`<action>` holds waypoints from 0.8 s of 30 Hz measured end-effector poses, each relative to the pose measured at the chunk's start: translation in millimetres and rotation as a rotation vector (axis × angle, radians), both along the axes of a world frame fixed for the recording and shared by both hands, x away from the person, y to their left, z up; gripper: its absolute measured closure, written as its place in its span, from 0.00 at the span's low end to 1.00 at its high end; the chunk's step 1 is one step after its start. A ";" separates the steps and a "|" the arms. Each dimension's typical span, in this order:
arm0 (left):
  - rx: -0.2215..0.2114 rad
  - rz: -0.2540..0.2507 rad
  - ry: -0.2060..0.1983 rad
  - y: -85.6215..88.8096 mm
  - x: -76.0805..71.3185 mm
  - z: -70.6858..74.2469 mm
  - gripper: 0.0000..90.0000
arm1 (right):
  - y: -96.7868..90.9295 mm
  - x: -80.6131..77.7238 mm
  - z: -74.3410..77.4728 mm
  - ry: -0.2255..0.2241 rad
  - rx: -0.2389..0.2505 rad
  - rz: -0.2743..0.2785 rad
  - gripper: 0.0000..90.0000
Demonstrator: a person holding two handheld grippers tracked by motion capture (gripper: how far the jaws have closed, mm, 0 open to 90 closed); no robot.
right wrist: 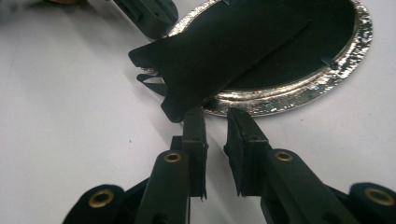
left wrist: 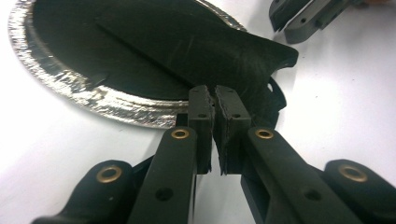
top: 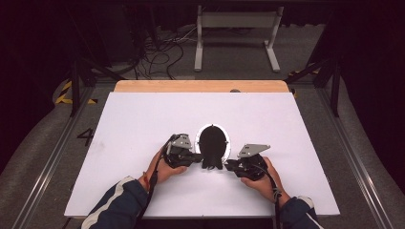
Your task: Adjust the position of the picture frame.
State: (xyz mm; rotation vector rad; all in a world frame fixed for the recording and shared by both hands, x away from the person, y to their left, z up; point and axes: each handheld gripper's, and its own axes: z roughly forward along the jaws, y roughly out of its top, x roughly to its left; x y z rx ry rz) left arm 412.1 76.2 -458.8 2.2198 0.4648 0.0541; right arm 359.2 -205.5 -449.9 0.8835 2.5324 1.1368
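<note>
The white table (top: 143, 124) lies bare on all sides of the foil plate (top: 226, 138); near its front rim, the left gripper (top: 199, 156) and right gripper (top: 228, 165) crowd the black sheet (top: 211, 145).

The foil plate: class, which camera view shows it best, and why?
The left gripper view: the foil plate has its crinkled silver rim close and sharp there. The right gripper view shows its rim at an angle; in the high view it is small, mostly under the black sheet.

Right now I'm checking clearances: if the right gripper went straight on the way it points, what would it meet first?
Probably the black cloth lying over the foil plate: the right gripper points at its near corner, jaws apart. Just beyond is the plate's rim; depth is hard to judge.
</note>
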 end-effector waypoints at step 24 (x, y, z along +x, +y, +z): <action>0.042 0.082 -0.111 44.5 -26.9 14.0 0.53 | -10.4 -7.5 12.5 -0.033 0.022 -0.014 0.64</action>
